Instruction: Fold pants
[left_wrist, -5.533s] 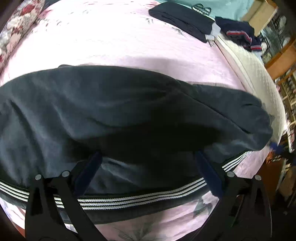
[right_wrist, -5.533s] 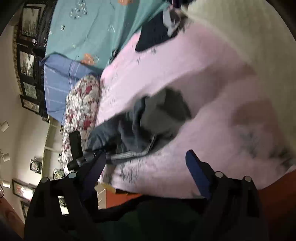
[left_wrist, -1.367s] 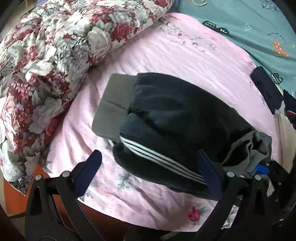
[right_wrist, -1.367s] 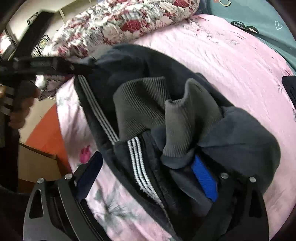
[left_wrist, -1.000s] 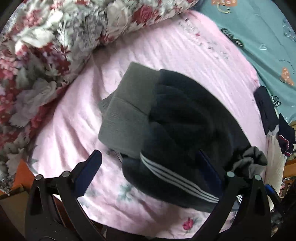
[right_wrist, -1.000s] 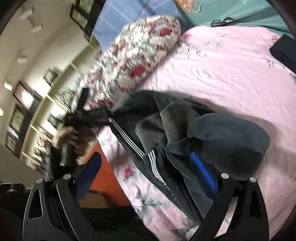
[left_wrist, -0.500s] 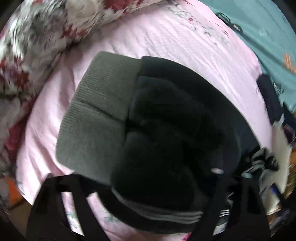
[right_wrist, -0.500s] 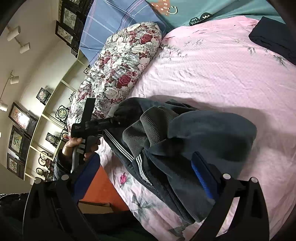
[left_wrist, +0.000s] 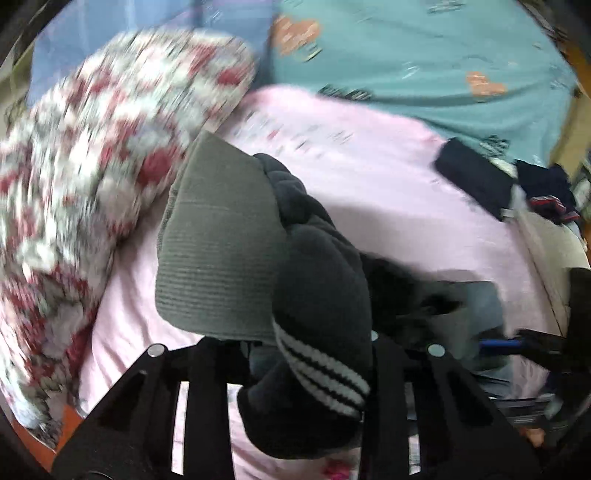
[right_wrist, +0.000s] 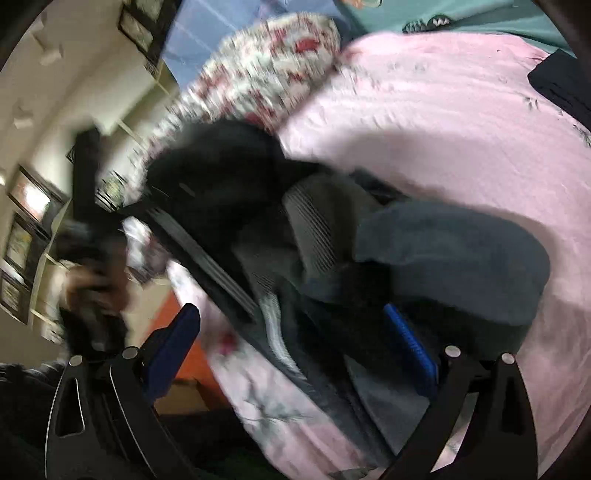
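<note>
Since 1.4 s ago the left gripper (left_wrist: 295, 354), then open above the pants (left_wrist: 325, 295), has clamped onto their striped near edge, bunching the dark fabric, while the right gripper (right_wrist: 295, 332) has released its hold.

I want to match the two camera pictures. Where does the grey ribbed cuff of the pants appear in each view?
Left wrist view: the grey ribbed cuff is left of centre, just above the closed left gripper.
Right wrist view: the cuff is near the centre, between dark folds of the pants.
Shared landmark: the floral pillow, beyond the cuff in both.
</note>
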